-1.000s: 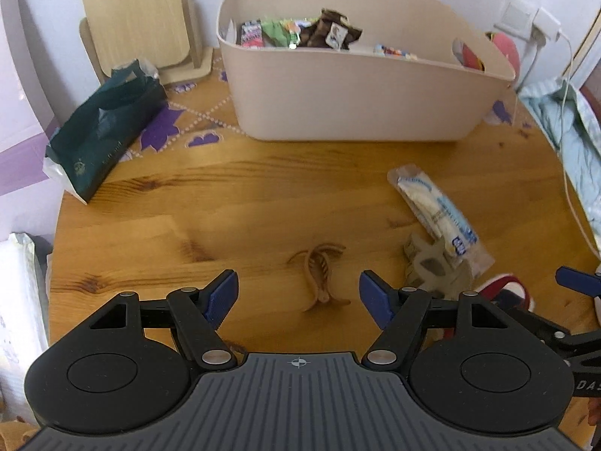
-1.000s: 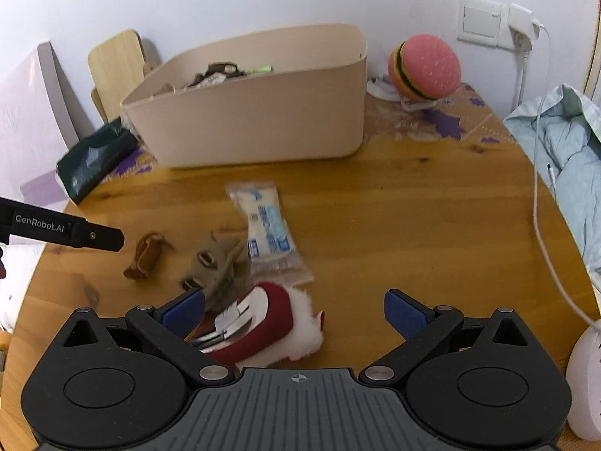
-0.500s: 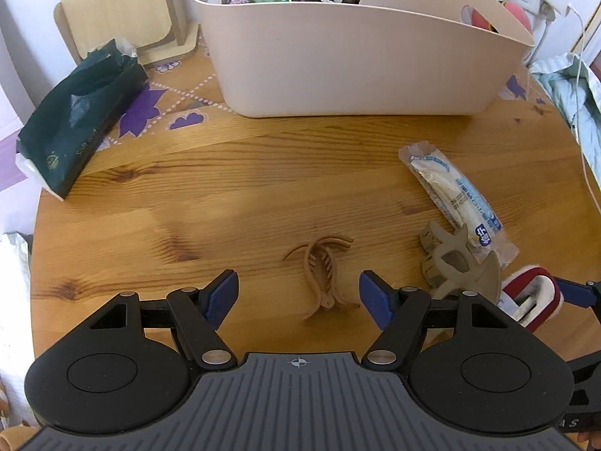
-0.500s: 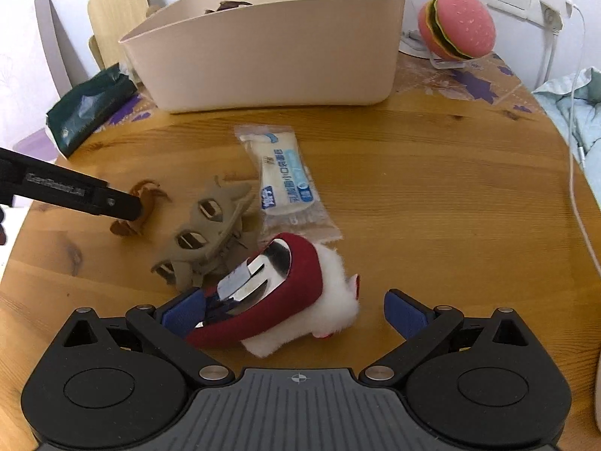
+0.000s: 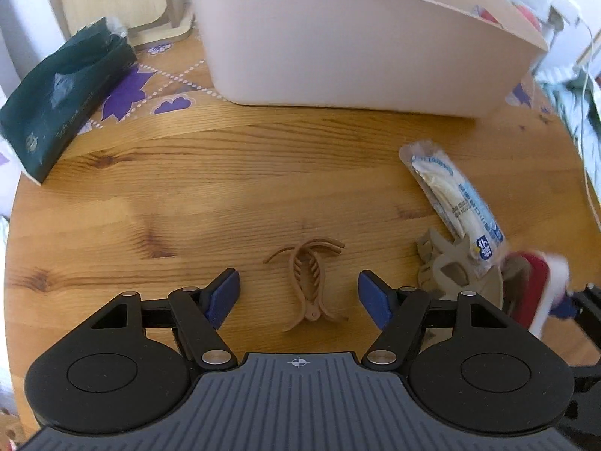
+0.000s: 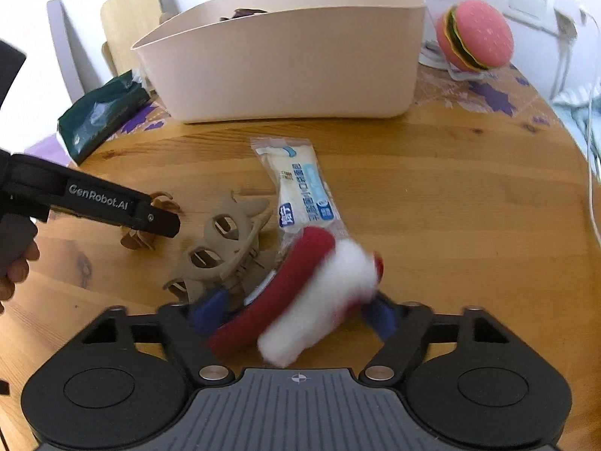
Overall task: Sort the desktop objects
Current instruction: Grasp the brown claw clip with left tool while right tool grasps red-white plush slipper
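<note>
The left gripper (image 5: 298,295) stands released, straddling the brown hair clip (image 5: 310,282) on bare tabletop (image 5: 225,173). The right gripper (image 6: 291,317) is clenched around the red-and-white plush clip (image 6: 300,293), with the beige bin (image 6: 293,71) well ahead.

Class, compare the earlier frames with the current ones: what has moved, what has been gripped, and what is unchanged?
The right gripper has advanced and its fingers have closed in around the red and white hair clip. The left gripper has dropped closer, open, straddling the small brown claw clip. The tan claw clip, snack packet and beige bin stayed put.
</note>
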A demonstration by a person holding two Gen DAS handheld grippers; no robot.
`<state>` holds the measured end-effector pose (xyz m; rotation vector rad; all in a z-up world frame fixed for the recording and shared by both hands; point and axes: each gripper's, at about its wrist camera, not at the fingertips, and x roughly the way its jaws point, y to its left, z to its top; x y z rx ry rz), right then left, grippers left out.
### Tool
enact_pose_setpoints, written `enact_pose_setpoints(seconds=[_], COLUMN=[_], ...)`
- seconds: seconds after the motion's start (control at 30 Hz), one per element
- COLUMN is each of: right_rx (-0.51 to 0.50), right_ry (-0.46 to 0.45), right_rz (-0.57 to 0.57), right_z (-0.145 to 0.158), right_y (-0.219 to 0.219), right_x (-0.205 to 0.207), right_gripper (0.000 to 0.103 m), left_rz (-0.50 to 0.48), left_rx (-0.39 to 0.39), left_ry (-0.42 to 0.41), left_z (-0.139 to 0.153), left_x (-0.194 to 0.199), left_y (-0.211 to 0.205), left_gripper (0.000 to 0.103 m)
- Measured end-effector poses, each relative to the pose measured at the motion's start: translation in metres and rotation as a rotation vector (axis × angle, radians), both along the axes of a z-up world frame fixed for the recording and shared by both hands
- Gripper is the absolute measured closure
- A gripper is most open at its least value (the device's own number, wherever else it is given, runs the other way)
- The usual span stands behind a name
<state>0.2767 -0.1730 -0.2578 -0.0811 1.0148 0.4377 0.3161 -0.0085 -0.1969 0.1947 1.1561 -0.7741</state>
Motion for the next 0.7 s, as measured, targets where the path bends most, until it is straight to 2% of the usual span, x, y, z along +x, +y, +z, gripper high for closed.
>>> enact_pose_setpoints(seconds=[0.2, 0.37, 0.4, 0.47, 0.7], right_rx=[-0.004, -0.012, -0.010, -0.005, 0.001], right_ry=[0.000, 0.000, 0.002, 0.008, 0.024], right_rz=[0.000, -0.006, -0.005, -0.002, -0.018], right_z=[0.002, 0.002, 0.002, 0.002, 0.006], right_y=[-0.003, -0.006, -0.007, -0.008, -0.016], right_x=[0.002, 0.002, 0.002, 0.001, -0.006], right_gripper=[0.051, 0.061, 0.062, 0.067, 0.071], left_rz=[-0.024, -0.025, -0.027, -0.030, -0.037], left_rx=[0.033, 0.028, 0.027, 0.023, 0.015], left_ry=[-0.047, -0.042, -0.038, -0.024, 0.010], left_z=[0.002, 0.004, 0.005, 0.005, 0.007], left_x=[-0.005, -0.002, -0.002, -0.002, -0.012], left_y=[0.001, 0.003, 0.003, 0.003, 0.005], left_gripper=[0.049, 0.080, 0.083, 0.083, 0.083])
